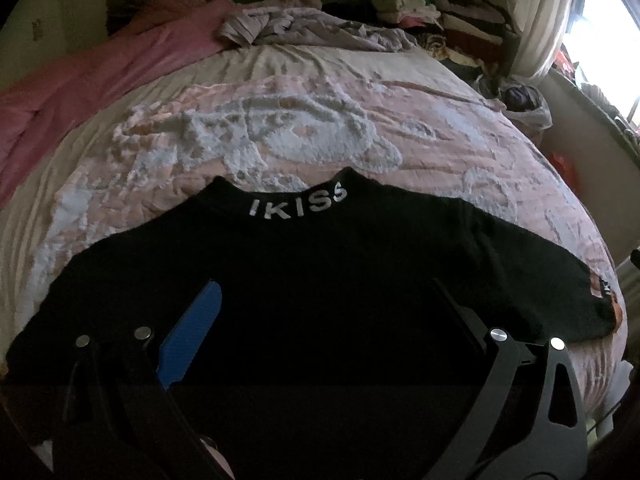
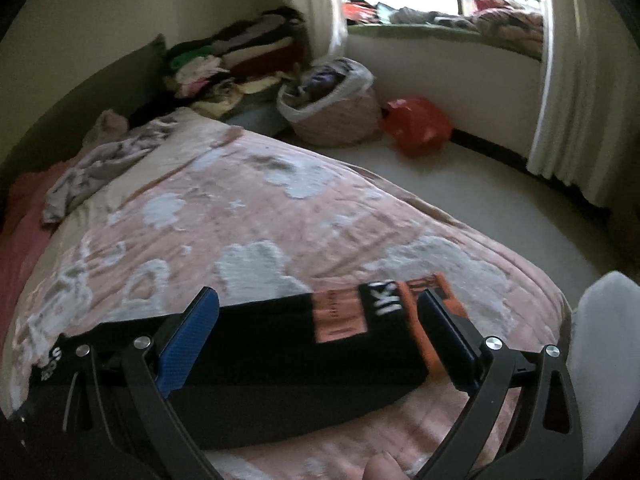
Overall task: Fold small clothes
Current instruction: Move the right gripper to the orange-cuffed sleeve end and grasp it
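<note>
A black long-sleeved top (image 1: 320,264) with white "IKISS" lettering on its collar lies flat on the pink bedspread (image 1: 280,132), both sleeves spread sideways. My left gripper (image 1: 324,300) hovers open over the top's body, nothing between its fingers. In the right wrist view the top's right sleeve (image 2: 280,340) stretches across the blanket, ending in an orange and black cuff (image 2: 384,308). My right gripper (image 2: 320,316) stands open astride that sleeve near the cuff, its blue-padded left finger (image 2: 188,344) on one side and its right finger (image 2: 448,336) past the cuff.
A crumpled grey garment (image 1: 304,24) and a pink sheet (image 1: 100,68) lie at the bed's far end. Stacked folded clothes (image 1: 440,12) sit at the far right corner. Beside the bed on the floor stand a basket of clothes (image 2: 332,100) and a red bag (image 2: 416,124).
</note>
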